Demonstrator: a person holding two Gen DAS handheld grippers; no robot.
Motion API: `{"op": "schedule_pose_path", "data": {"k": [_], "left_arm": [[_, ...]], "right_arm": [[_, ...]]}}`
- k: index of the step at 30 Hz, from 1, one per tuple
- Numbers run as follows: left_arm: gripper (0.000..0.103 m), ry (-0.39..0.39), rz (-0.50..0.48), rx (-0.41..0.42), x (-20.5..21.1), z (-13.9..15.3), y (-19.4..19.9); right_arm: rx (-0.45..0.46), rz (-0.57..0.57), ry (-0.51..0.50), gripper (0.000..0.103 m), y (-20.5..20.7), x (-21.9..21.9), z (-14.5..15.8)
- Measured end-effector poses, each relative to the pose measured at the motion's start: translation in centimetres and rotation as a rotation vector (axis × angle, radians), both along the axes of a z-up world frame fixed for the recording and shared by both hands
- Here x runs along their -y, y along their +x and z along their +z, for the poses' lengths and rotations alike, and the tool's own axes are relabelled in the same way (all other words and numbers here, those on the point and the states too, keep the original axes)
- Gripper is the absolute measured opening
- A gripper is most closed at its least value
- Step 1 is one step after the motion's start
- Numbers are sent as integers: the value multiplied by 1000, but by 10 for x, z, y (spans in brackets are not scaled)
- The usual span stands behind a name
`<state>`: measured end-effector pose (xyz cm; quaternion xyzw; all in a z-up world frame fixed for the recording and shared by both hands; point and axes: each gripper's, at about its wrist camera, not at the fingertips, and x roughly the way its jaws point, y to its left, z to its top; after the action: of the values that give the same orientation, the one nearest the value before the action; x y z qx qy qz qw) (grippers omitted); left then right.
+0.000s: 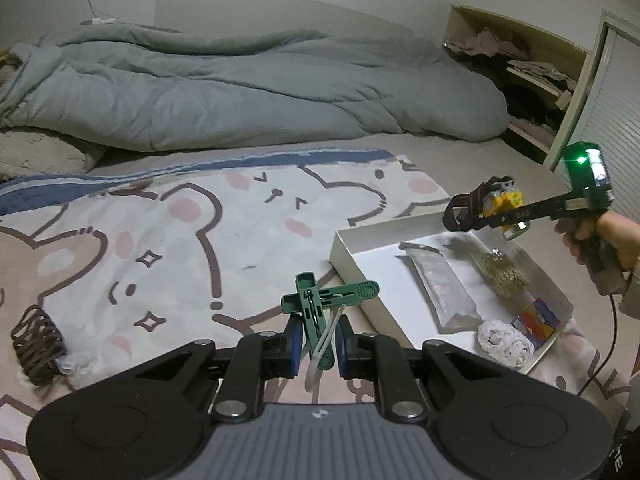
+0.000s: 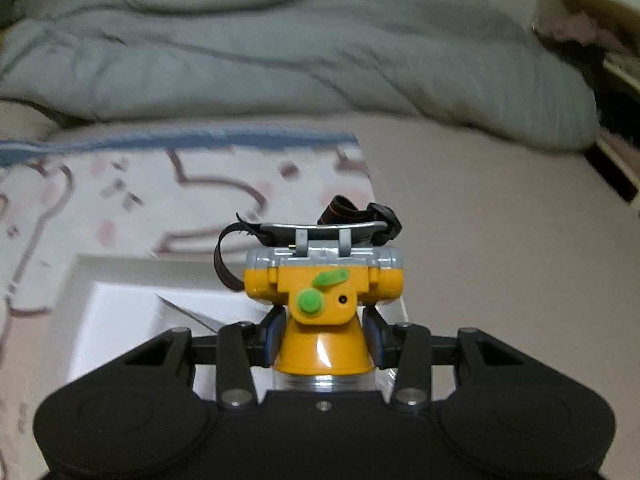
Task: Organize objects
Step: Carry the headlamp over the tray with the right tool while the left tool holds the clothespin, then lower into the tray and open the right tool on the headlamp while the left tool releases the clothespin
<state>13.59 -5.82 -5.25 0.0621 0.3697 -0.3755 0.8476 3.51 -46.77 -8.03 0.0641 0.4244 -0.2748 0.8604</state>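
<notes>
- Left gripper [image 1: 317, 344]: fingers pinch a bundle of green clothes pegs [image 1: 320, 308] together with a white one; the bundle is held above the cartoon-print blanket [image 1: 168, 240], just left of the white box [image 1: 352, 256].
- Right gripper [image 2: 323, 334]: fingers pressed against both sides of a yellow headlamp [image 2: 323, 292], gripping its tapered yellow neck. The lamp's grey top carries a black strap [image 2: 348, 212]. From the left wrist view, the same lamp [image 1: 505, 200] hangs in the air over the far right part of the box.
- White box: a shallow open tray lying on the bed, partly on the blanket. Contents, all resting on its floor:
  - grey flat pouch [image 1: 444, 288], lying lengthwise in the middle;
  - gold-coloured tangled item [image 1: 502, 274], to the right of the pouch;
  - small colourful packet [image 1: 536, 318], near the right wall;
  - white crumpled item [image 1: 505, 342], at the near corner.
- Brown coiled hair tie [image 1: 38, 346]: on the blanket, well apart from the box, far left.
- Grey duvet [image 1: 240, 84]: bunched across the far side of the bed.
</notes>
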Motion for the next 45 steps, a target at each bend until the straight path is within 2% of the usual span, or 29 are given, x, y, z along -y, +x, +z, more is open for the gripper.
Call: {"op": "schedule_pose_path", "data": {"k": [4, 9, 11, 13, 15, 16, 20, 23, 24, 26, 29, 34, 38, 41, 42, 43, 44, 45], "left_arm": [[18, -5, -41, -9, 12, -1, -1], [18, -17, -84, -17, 30, -1, -4], [18, -17, -97, -22, 37, -2, -5], [18, -14, -106, -28, 44, -3, -5], [18, -18, -115, -37, 53, -5, -3], [18, -21, -120, -44, 58, -6, -2], [18, -41, -158, -48, 85, -9, -1], [18, -66, -185, -62, 112, -12, -4], [18, -74, -189, -68, 121, -14, -5], [18, -83, -189, -88, 140, -18, -6], [18, -71, -204, -108, 169, -27, -12], [18, -18, -287, -98, 216, -41, -26], [18, -70, -246, -194, 238, -50, -27], [19, -94, -225, -223, 251, -57, -31], [28, -93, -220, -227, 255, -58, -32], [49, -83, -216, -239, 257, -60, -33], [56, -72, -209, -246, 258, -62, -33], [57, -66, -208, -243, 257, -62, -34]], "right_arm": [[-65, 37, 9, 43, 4, 13, -21], [34, 51, 21, 43, 16, 21, -36], [52, 51, -4, 43, 23, 21, -48], [26, 57, -27, 43, 27, 22, -63], [-40, 69, -9, 44, 25, 23, -78], [-40, 76, -12, 45, 22, 23, -79], [-77, 61, 93, 45, 6, 31, -72], [-52, 32, 119, 46, -3, 36, -71], [-22, 19, 126, 57, -7, 38, -68], [36, -3, 135, 71, -13, 41, -59], [83, 1, 126, 71, -19, 42, -40], [124, 19, 112, 72, -29, 39, -21], [124, 33, 124, 72, -33, 37, -19], [115, 43, 124, 72, -35, 36, -19], [112, 41, 122, 72, -35, 37, -19], [109, 37, 120, 72, -37, 37, -19], [106, 35, 121, 72, -38, 37, -19], [103, 36, 121, 72, -40, 36, -18]]}}
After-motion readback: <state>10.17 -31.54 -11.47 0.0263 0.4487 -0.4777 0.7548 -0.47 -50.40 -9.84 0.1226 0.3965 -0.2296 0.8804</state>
